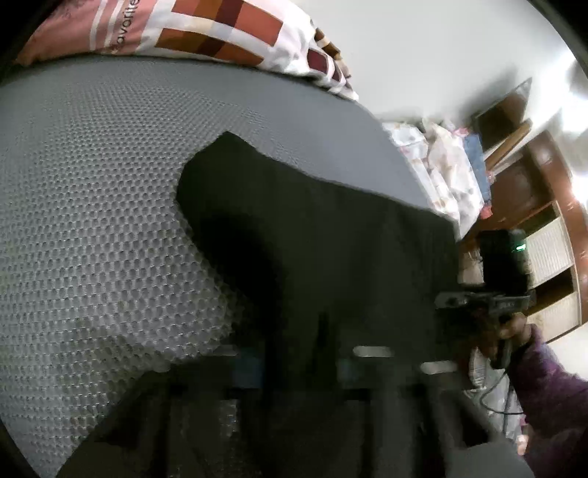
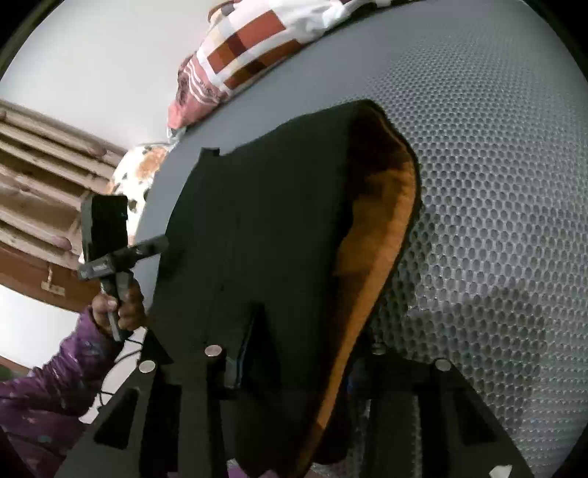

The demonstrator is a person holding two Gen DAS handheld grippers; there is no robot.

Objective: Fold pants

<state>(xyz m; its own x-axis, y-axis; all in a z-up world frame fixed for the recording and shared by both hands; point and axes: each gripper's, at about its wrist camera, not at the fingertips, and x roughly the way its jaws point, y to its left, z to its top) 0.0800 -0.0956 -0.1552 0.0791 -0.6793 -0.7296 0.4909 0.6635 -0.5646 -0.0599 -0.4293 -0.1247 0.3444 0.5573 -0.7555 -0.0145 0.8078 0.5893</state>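
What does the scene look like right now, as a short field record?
surface: grey honeycomb mat
garment: black pants lying on the mat, brown lining exposed along one edge
right gripper: at the pants' near edge, cloth between its fingers
left gripper: over the dark cloth; blurred, grip unclear
background: patchwork pillow at the mat's far side

Home bedroom, mattress (image 1: 92, 184), patchwork pillow (image 1: 205, 33)

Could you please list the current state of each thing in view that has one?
pants: partly folded on the mat, brown lining exposed along one edge.
left gripper: held beside the pants; fingers unclear.
right gripper: fingers around the pants' near edge.
pillow: lying at the mat's far end.
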